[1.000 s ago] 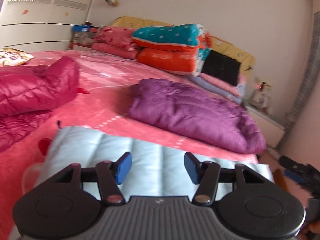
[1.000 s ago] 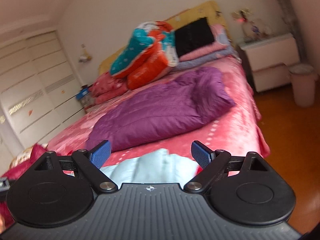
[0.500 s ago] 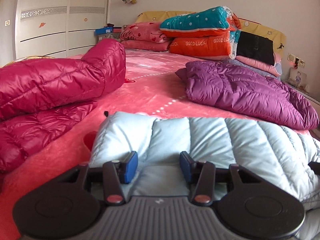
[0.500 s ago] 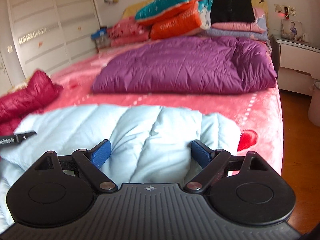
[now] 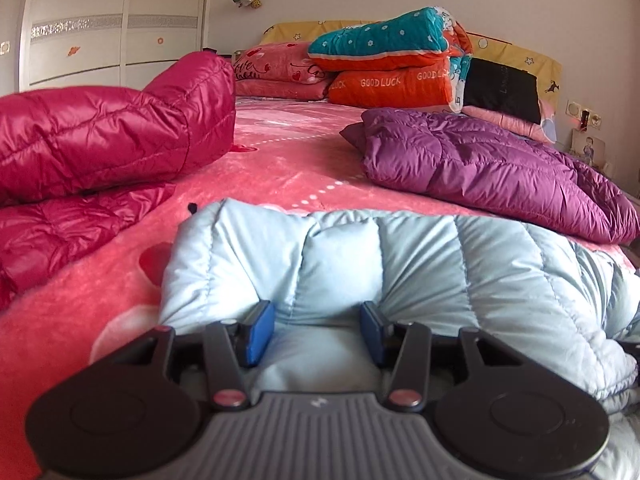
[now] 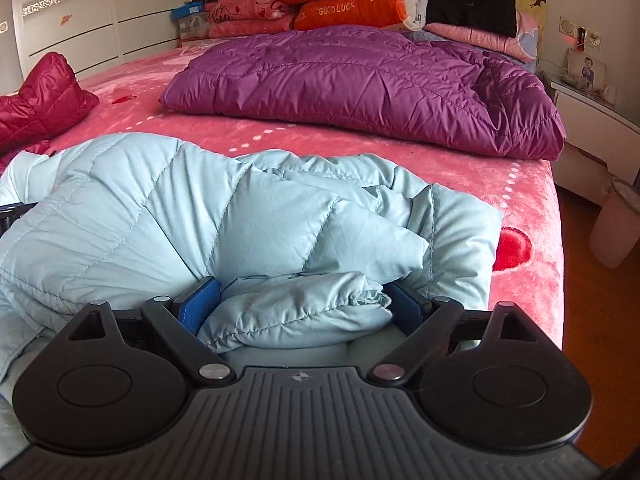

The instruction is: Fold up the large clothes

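A light blue puffer jacket [image 5: 400, 264] lies flat on the near part of the pink bed [image 5: 288, 168]. My left gripper [image 5: 316, 330] is low at the jacket's near left edge. Its blue pads [image 5: 260, 332] pinch a puffed panel, and creases run out from both of them. My right gripper [image 6: 302, 304] is at the near right side of the same jacket [image 6: 120, 216]. It stands wide open, with a bunched fold of the jacket [image 6: 296, 312] lying between its fingers. A purple puffer jacket [image 6: 360, 84] lies beyond.
A crimson puffer jacket [image 5: 100, 136] is heaped at the left. Folded quilts and pillows [image 5: 384, 64] are stacked at the headboard. To the right of the bed are a white nightstand [image 6: 592, 120], a pale bin [image 6: 616, 224] and bare wooden floor. A white wardrobe [image 5: 112, 24] fills the far left.
Both grippers came down from above the bed onto the light blue jacket. The left jaws narrowed onto a panel of it. The right gripper levelled out and kept its width, and a fold now lies between its fingers.
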`<state>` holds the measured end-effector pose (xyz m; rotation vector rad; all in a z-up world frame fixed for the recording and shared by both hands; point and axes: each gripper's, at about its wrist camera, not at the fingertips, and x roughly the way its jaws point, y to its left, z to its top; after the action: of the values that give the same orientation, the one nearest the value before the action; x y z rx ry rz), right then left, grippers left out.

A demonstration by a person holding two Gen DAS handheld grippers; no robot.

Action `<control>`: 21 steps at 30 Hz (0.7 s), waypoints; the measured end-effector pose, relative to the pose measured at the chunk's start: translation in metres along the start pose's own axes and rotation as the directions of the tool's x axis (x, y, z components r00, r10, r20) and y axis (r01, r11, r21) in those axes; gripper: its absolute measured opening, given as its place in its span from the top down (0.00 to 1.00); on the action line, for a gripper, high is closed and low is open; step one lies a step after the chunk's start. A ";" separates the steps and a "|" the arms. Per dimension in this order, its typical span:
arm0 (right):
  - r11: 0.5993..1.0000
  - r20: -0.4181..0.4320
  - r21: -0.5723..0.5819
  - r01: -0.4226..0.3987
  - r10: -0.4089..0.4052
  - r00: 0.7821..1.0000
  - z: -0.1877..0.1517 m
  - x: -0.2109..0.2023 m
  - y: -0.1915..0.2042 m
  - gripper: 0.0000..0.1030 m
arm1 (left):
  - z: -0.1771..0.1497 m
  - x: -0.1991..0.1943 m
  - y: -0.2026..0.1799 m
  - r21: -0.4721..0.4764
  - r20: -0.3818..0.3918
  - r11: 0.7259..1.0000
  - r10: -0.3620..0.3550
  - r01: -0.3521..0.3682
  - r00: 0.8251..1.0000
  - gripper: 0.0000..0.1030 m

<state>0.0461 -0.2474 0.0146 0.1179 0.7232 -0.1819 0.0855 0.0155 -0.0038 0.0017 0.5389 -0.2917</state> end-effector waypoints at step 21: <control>0.964 0.155 0.223 -0.147 0.114 0.981 -0.014 -0.070 -0.065 0.00 | 0.030 -0.101 0.008 -0.104 0.016 0.993 -0.046 0.048 0.999 0.40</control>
<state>-0.0278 -0.2997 0.0480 0.3736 0.5492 -0.1466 0.0209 0.0486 0.0725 -0.1139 0.5409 -0.3091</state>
